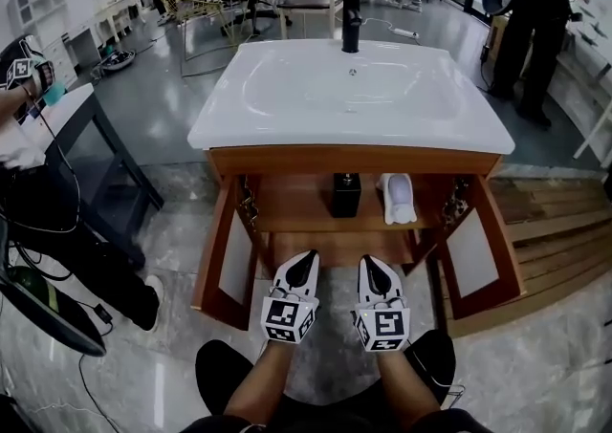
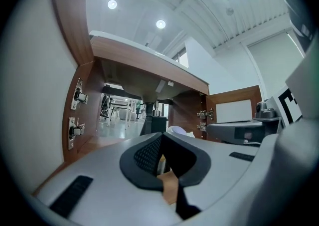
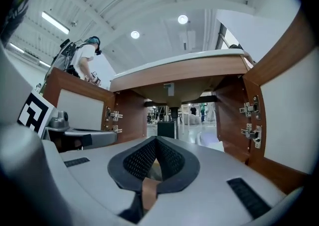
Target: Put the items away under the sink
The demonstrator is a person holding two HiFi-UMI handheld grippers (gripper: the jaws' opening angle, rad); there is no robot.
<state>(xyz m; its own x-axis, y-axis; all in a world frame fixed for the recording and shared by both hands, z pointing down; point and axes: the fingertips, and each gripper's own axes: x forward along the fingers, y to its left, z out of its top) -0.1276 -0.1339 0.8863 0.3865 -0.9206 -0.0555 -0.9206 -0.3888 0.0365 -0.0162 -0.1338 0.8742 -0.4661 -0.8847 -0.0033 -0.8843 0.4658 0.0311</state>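
White left hand-held gripper (image 1: 308, 261) and right hand-held gripper (image 1: 370, 264) carry marker cubes (image 1: 287, 318).

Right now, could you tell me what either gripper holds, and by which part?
Nothing is held; the left gripper and right gripper are both shut and empty.

- Yellow wire chair (image 1: 196, 6) is standing on the glossy grey floor (image 1: 163, 87), far back at the left.
- Dark-legged table (image 1: 107, 140) is sitting at the left edge.
- Person in dark clothes (image 1: 535, 30) is standing at upper right, near the wooden floor boards (image 1: 550, 221).
- Right gripper view: person in a white shirt (image 3: 82, 60) is standing at left; round ceiling lights (image 3: 183, 19) are glowing overhead.
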